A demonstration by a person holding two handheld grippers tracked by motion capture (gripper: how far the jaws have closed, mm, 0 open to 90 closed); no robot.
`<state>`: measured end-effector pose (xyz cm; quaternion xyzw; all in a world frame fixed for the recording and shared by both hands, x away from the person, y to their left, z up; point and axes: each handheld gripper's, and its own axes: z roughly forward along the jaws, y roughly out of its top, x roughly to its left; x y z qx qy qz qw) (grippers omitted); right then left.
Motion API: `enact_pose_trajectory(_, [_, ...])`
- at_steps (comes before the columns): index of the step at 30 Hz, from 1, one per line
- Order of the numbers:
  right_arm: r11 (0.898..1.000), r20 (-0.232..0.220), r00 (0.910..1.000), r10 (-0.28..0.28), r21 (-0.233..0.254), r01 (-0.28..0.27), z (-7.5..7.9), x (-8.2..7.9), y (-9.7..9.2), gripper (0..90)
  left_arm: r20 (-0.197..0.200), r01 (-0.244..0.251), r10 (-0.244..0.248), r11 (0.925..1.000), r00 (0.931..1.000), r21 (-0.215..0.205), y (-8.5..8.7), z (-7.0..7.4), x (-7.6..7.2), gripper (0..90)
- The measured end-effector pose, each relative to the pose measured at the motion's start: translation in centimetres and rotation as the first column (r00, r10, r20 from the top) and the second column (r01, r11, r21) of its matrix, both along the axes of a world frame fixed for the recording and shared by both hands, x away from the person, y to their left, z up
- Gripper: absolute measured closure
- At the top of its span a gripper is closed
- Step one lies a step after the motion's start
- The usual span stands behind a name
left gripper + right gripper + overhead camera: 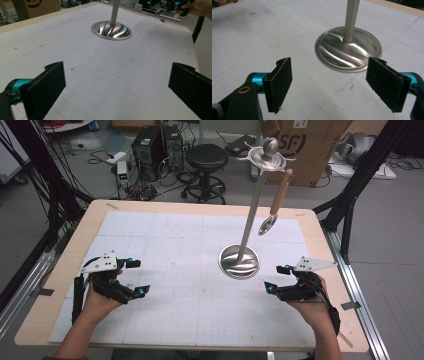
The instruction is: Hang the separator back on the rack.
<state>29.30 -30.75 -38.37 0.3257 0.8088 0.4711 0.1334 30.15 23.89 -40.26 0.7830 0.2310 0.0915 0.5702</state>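
Steel stand (240,260) sits mid-bench, a wooden-handled spoon (278,200) hanging from its top: light, stiff, slippery; grip the handle. Near the stand's base, both grippers' fingers (279,83) gape empty.

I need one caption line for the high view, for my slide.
Two open hand-held grippers, left gripper and right gripper, rest beside a steel stand holding one hanging spoon.

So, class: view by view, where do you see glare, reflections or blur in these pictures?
High view: soft overall, the metal stand shining at its top. Left gripper view: bright streaks on the stand's base, jaws slightly blurred. Right gripper view: white glare on the base, jaws fairly sharp.
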Motion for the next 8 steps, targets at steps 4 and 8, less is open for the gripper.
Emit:
enact_pose_trajectory(4, [1.0, 0.008, 1.0, 0.0, 0.007, 0.0, 0.17, 0.05, -0.12, 20.4, -0.003, -0.002, 0.002, 1.0, 1.0, 0.002, -0.05, -0.1, 0.04, 1.6])
enact_pose_trajectory(8, [1.0, 0.005, 1.0, 0.001, 0.004, -0.001, 0.11, 0.1, -0.05, 20.3, -0.004, -0.002, 0.002, 1.0, 1.0, 0.003, -0.05, -0.12, 0.09, 1.6])
